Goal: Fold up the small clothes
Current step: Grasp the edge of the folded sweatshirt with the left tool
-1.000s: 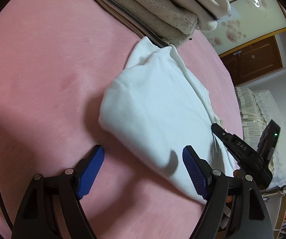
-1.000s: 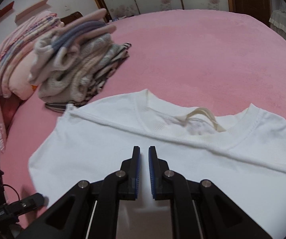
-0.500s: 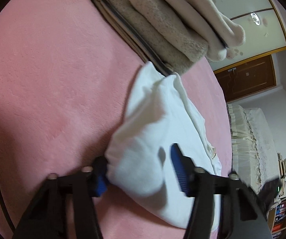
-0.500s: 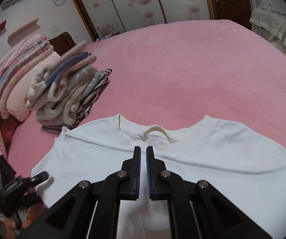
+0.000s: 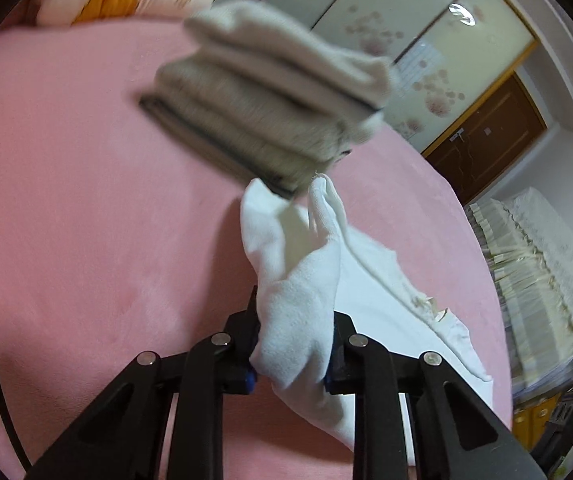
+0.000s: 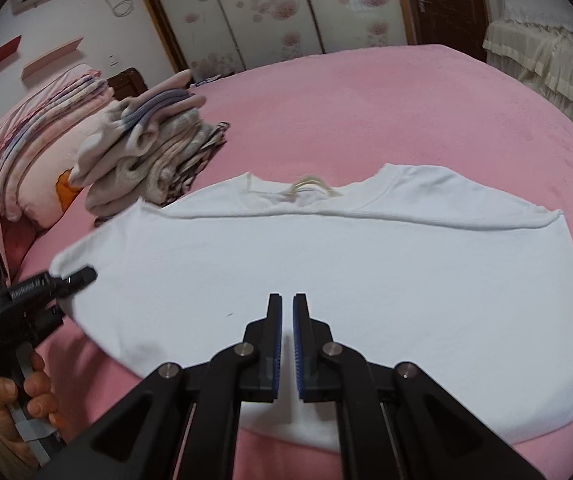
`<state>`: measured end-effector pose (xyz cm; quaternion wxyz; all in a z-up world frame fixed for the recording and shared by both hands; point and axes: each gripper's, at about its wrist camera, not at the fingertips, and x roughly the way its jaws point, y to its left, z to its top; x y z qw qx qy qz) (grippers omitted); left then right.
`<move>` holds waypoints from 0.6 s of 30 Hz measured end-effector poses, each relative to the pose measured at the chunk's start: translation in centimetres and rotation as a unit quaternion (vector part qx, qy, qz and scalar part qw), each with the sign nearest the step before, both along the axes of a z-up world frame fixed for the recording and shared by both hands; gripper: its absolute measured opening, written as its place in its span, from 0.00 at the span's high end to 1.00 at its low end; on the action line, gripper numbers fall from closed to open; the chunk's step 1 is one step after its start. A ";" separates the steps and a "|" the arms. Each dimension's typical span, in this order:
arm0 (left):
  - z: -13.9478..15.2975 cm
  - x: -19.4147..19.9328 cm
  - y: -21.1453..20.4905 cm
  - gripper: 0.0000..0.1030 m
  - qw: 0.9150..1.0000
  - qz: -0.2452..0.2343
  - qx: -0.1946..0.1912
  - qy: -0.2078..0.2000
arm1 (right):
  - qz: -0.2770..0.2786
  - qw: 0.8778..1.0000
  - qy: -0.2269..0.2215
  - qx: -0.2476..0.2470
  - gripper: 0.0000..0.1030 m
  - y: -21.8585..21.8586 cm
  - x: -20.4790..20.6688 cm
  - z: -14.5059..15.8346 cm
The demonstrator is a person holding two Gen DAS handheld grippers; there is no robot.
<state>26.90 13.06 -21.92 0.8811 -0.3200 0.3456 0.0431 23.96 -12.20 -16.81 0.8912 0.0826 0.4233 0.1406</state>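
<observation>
Left gripper (image 5: 292,344) jaws closing on white shirt (image 6: 326,272); right gripper (image 6: 285,344) jaws closed, empty.

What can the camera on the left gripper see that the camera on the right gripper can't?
Only the left wrist view shows the left gripper closing on a bunched edge of the white shirt, lifted off the pink bedcover.

Only the right wrist view shows the right gripper shut and empty above the shirt, the whole neckline, and the person's hand.

Both show the shirt, the bedcover and the stack of folded clothes.
</observation>
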 end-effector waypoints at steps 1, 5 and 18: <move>0.5 0.0 -0.4 0.80 1.000 -0.001 0.008 -0.005 | 0.003 1.000 0.000 -0.004 0.97 0.6 -0.1 -0.3; 2.8 0.0 -1.8 0.80 0.999 -0.012 0.034 -0.025 | 0.016 0.999 0.035 -0.006 0.96 1.8 0.2 -2.9; 6.2 0.4 -5.3 0.80 0.995 -0.034 0.085 -0.030 | 0.012 0.998 0.049 0.031 0.96 0.6 0.0 -2.8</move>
